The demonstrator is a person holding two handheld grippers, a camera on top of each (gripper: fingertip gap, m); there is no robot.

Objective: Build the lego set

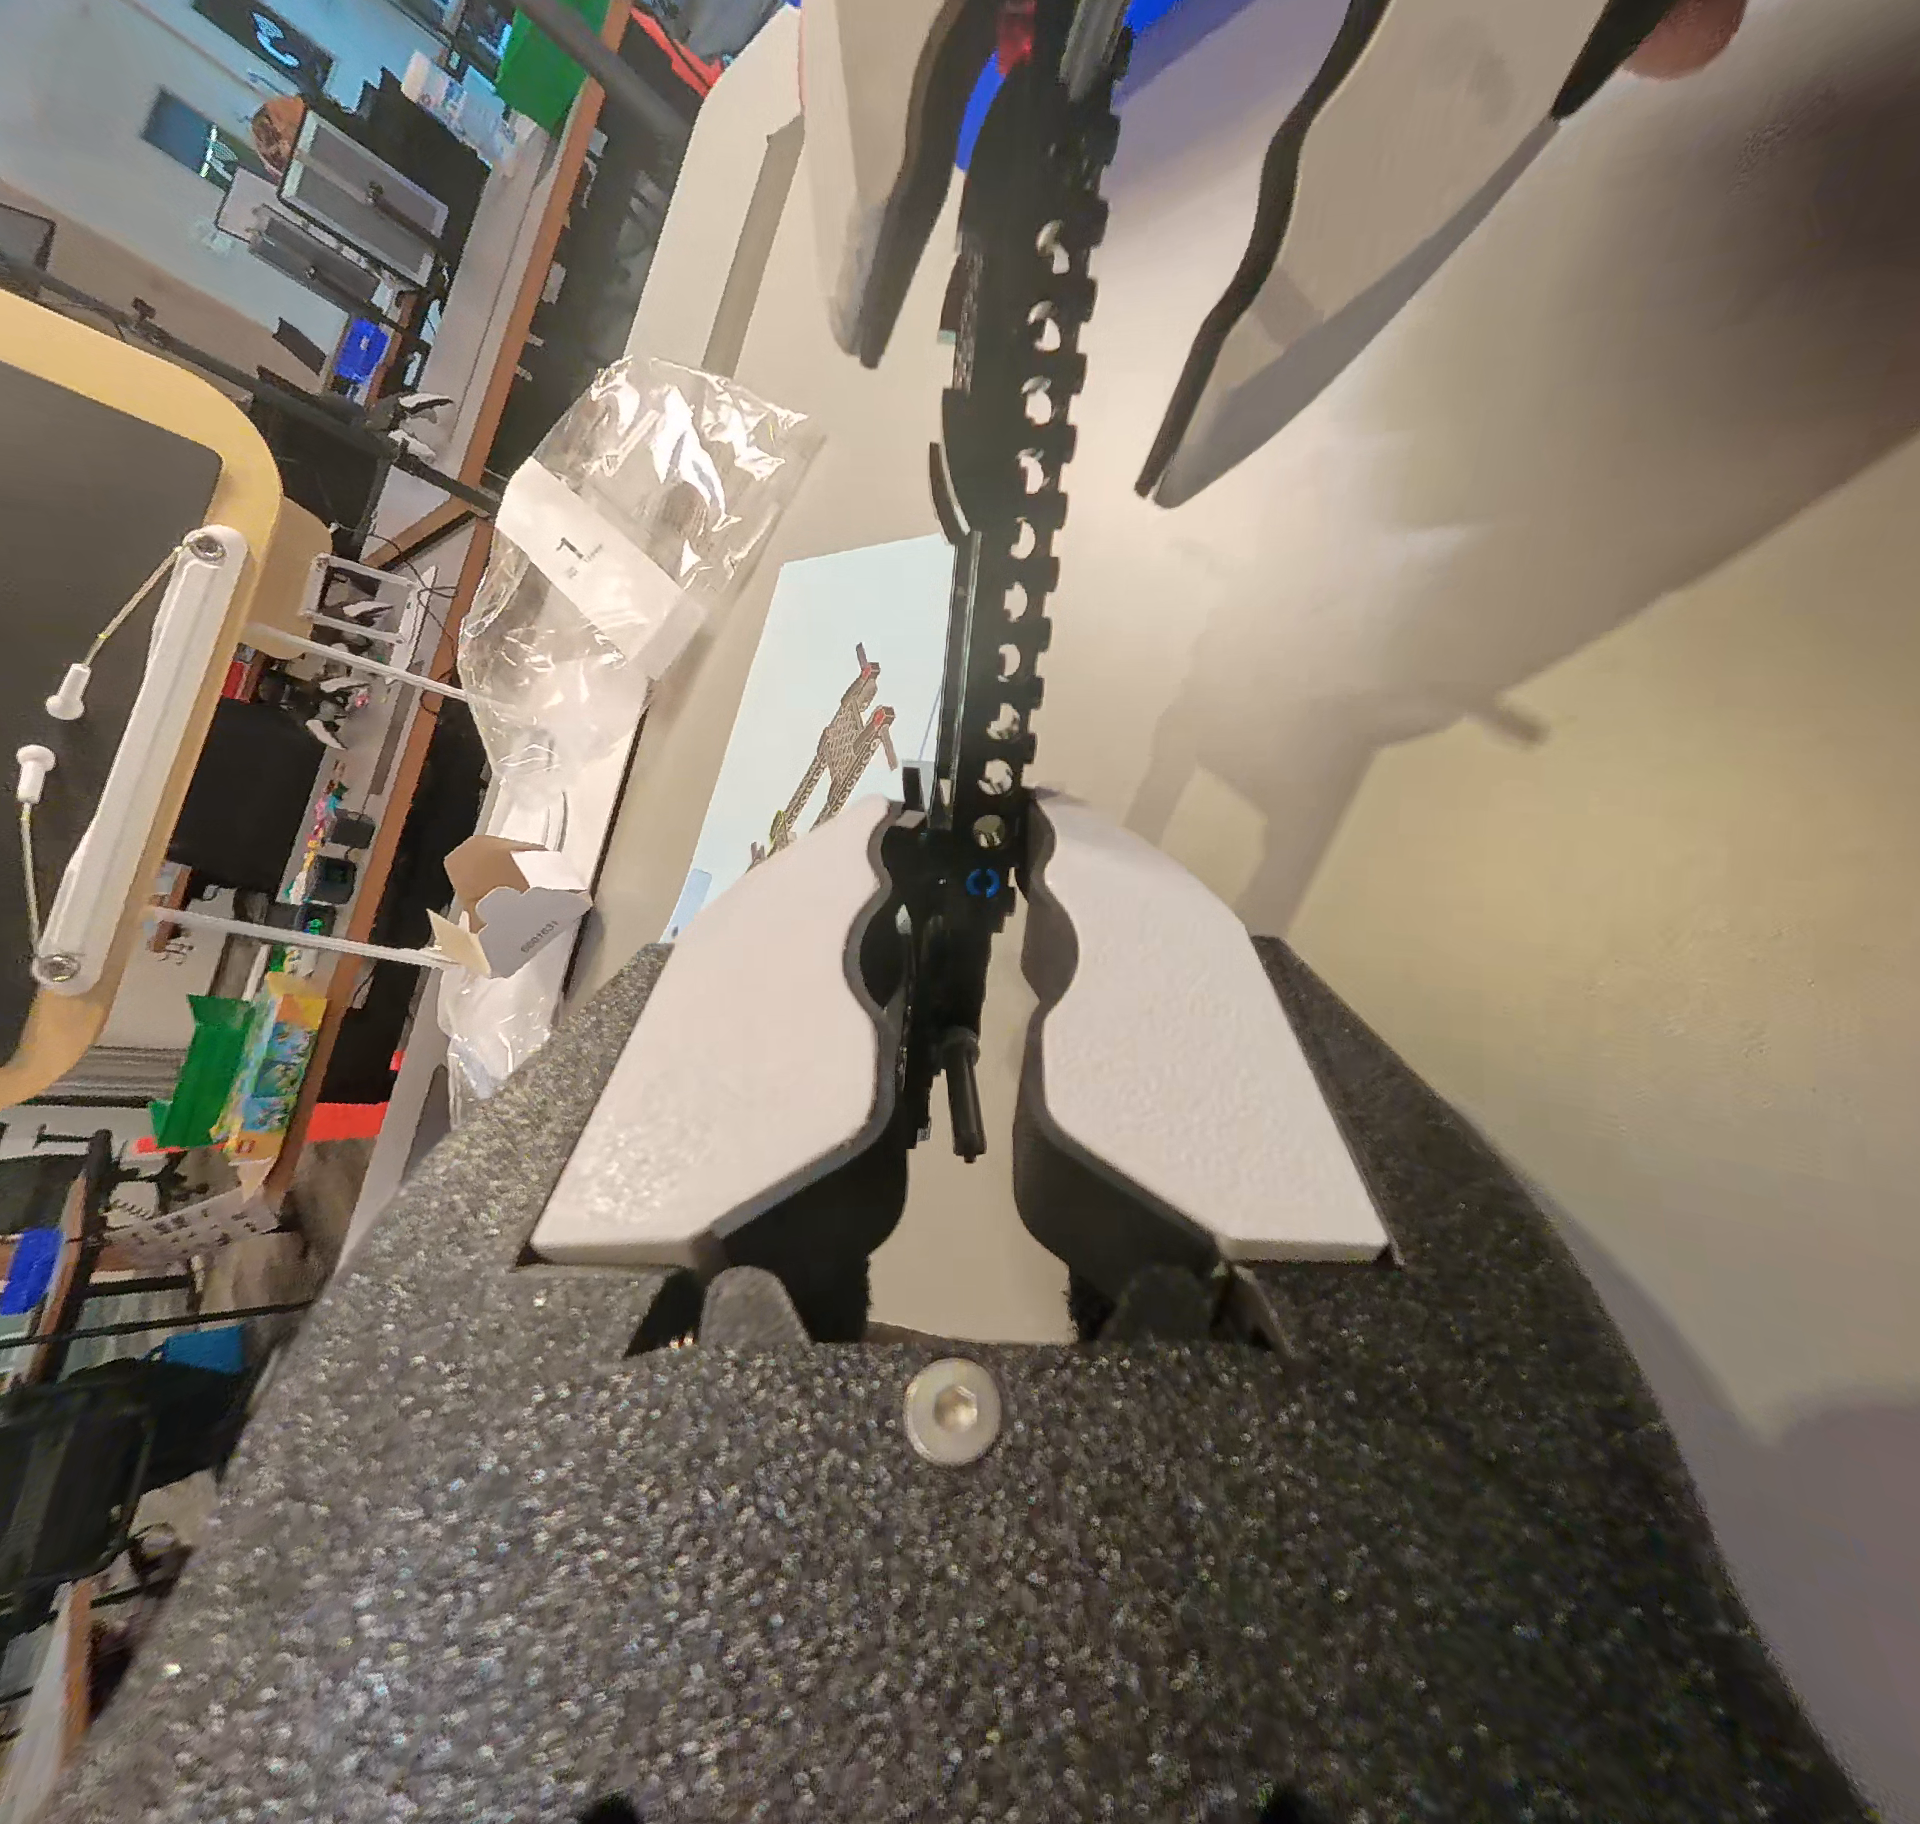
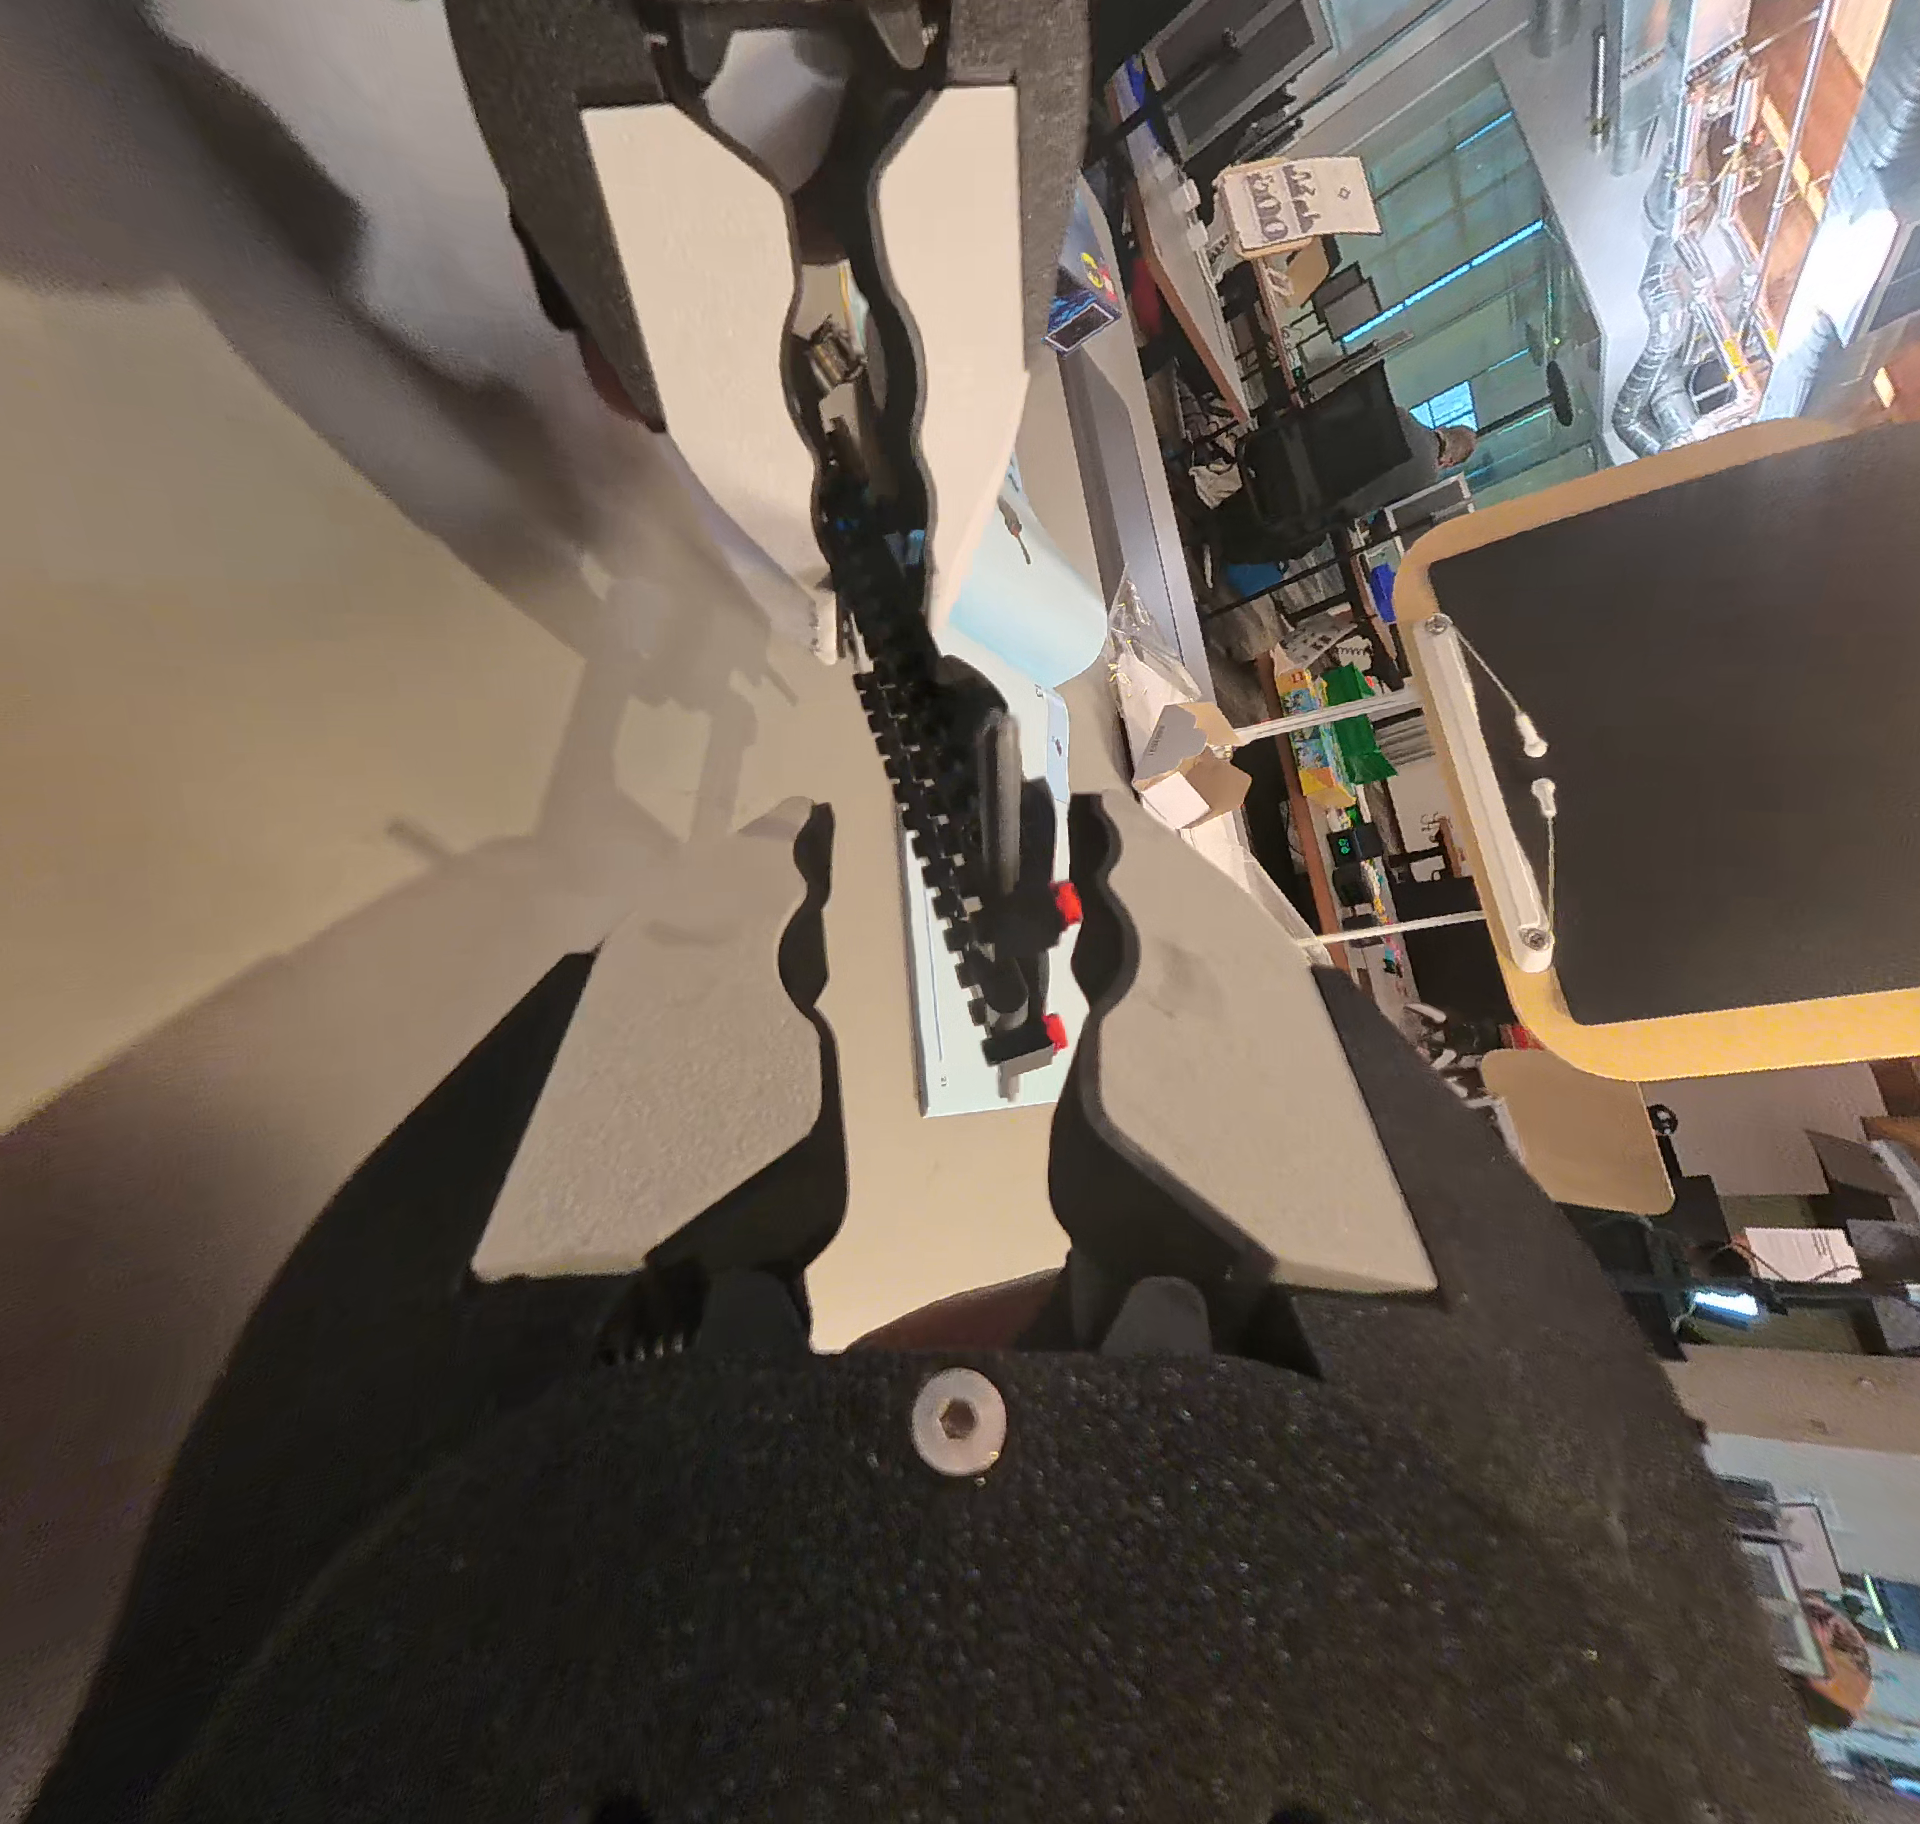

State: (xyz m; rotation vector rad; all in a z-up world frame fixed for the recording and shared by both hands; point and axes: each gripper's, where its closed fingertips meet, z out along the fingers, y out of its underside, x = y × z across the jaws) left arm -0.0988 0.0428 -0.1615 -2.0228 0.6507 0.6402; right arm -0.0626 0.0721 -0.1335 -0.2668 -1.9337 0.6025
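I had the left gripper clenched on 1 end of the black toy beam. Its long axis ran straight out between the right gripper's fingers, which stood apart, not pressing it.

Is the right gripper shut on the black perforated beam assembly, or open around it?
Open. In the right wrist view the right gripper straddles the black beam assembly, with visible space between the left finger and the beam.
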